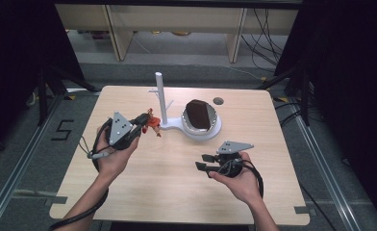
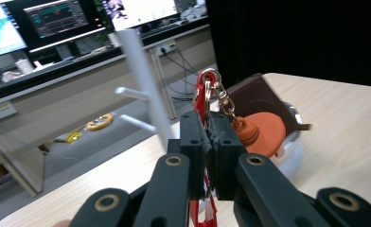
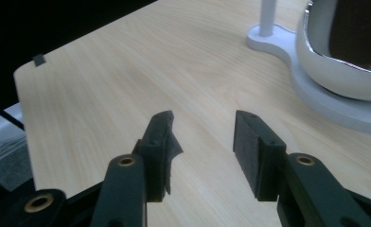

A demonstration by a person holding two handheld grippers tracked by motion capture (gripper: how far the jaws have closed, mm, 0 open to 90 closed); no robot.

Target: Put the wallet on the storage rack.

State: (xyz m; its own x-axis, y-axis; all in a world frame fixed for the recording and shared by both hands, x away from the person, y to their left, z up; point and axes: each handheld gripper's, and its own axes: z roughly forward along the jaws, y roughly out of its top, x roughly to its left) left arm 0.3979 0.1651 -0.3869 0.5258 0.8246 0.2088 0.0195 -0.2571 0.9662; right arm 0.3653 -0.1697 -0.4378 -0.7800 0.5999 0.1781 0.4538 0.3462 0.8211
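Left tool: the left tool [image 2: 206,142], black and two-jawed, is clamping tight on a red keychain with a silver ring and swivel clasp [image 2: 207,92], and an orange rubbery figure charm [image 2: 261,132] is dangling off that clasp.

Where the keychain is sitting: it is hanging in the air just left of the white plastic stand with a tall post and side pegs [image 1: 159,96], close to the post but not touching it as far as the high view tells.

Right tool: the right tool [image 3: 200,151] is standing with jaws parted and nothing between them, hovering low over the pale wood-grain desk [image 3: 103,85], well apart from the keychain.

Step in hand: looks like the ring is heading for one of the stand's pegs.

Doing it well: I'd be keeping the ring face-on to the peg tip, sliding it along the peg rather than dropping it, and letting the charm swing free below so it isn't knocking the post.

Help from the right: the free tool could be steadying the stand's base if it starts tipping.

Materials: shiny metal ring, matte pads, smooth charm.

Nearby: a dark brown rounded block [image 1: 198,114] is resting in a glossy white bowl [image 1: 214,126] on the stand's base.
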